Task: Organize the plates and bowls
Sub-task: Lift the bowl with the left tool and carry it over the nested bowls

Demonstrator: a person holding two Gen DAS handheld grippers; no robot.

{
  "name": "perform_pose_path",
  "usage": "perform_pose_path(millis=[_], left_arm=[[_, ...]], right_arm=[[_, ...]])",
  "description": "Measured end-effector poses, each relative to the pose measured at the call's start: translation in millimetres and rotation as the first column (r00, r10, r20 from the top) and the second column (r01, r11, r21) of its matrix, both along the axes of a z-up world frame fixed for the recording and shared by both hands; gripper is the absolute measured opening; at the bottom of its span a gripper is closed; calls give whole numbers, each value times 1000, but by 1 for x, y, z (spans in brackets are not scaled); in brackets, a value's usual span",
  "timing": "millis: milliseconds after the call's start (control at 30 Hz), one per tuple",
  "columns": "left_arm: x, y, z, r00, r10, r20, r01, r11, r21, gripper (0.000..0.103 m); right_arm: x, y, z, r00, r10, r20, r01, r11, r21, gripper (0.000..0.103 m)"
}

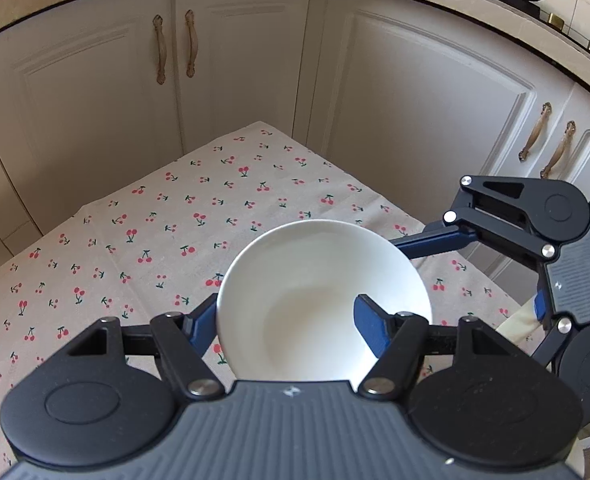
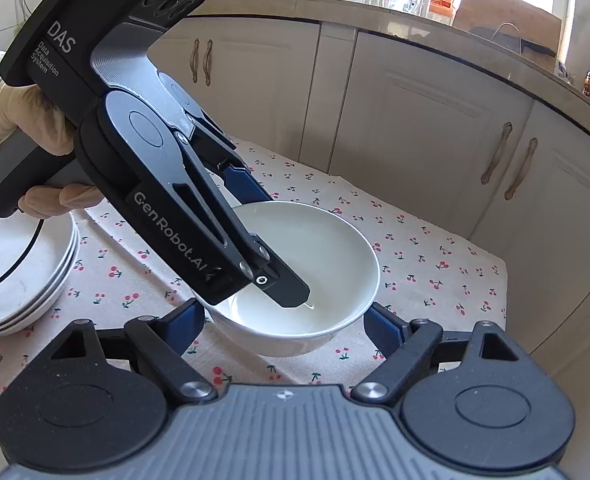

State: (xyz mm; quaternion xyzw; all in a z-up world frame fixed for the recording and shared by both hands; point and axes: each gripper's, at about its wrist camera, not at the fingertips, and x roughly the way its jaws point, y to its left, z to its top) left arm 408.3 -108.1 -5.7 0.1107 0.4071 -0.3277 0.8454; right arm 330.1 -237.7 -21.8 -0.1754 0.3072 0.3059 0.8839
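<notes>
A: What could go wrong from here?

B: The plain white glazed ceramic bowl (image 1: 323,300) could be let slip. It is pinched by the left gripper (image 1: 287,324) across one wall only, one blue finger being set inside the basin and the other outside the rim, so the whole weight is carried on a single smooth edge. If the wrist were tilted further, the bowl might be swung out of the pads and dropped onto the cherry-printed tablecloth (image 1: 167,216).

A: And the right gripper (image 2: 285,326)?

B: Its jaws are held about half open, with the bowl's underside lying between the blue fingers. Whether the pads are pressed against the bowl cannot be told, so no support should be counted on from it. A knock between the two tools is also to be feared, since they are crowded around the same bowl.

A: How does the bowl look?

B: Empty, clean, deep-sided and unmarked. It appears to be carried just above the cloth, near the table's middle. A stack of white plates with a dark rim line (image 2: 19,276) is seen to the left, well apart.
</notes>
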Motion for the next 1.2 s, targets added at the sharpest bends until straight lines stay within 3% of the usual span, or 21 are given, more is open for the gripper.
perform_pose_path(millis=[233,700,1200], left_arm=[[-42,-2,21,1000,-14,6,14,1000,-3,70],[-123,-8,48,998,-56,40,57,998,-4,70],[-178,-16,31,996,-88,14,88,996,1,71]], right_arm=[[-47,3,17,999,1,37,0,999,-37,90],[-127,-8,45,999,-28,31,28,999,18,90],[-187,-12,34,998,-53,19,53,999,9,90]])
